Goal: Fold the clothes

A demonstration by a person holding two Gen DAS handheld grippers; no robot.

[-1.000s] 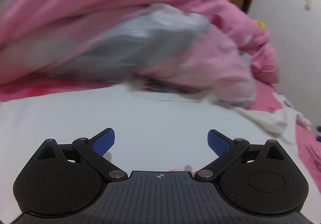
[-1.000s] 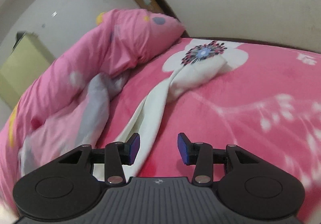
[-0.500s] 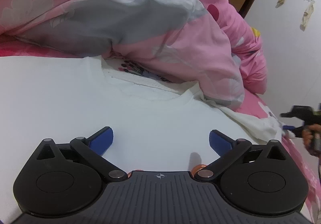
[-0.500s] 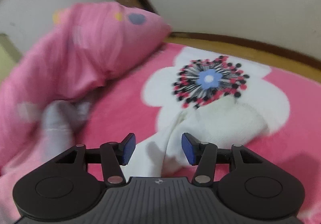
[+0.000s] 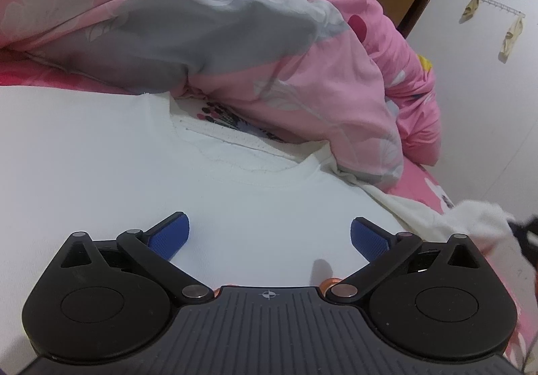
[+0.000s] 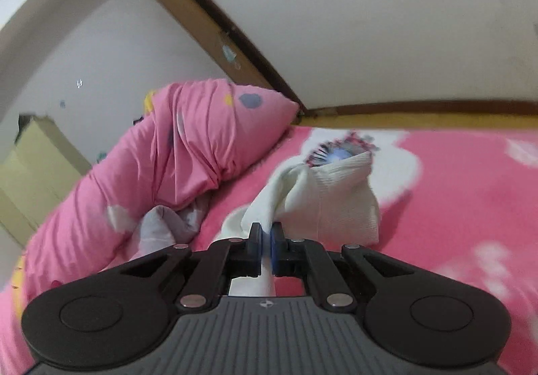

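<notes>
A white shirt [image 5: 168,156] lies flat on the bed [image 6: 454,207], its neckline pointing away from the left gripper [image 5: 269,237] toward the heaped pink quilt [image 5: 302,55], which covers the collar's far edge. The left gripper hovers over the shirt's chest with its jaws spread wide. One sleeve [image 6: 336,200] stretches sideways to the right gripper [image 6: 266,240], whose jaws are pressed together, pinching its cloth. The shirt's hem is cut off, and the sleeve's end is blurred in the left view.

We find no readable words, numbers or brand names in either view; only a small crosshair mark sits on each gripper's ribbed housing, at six o'clock.
</notes>
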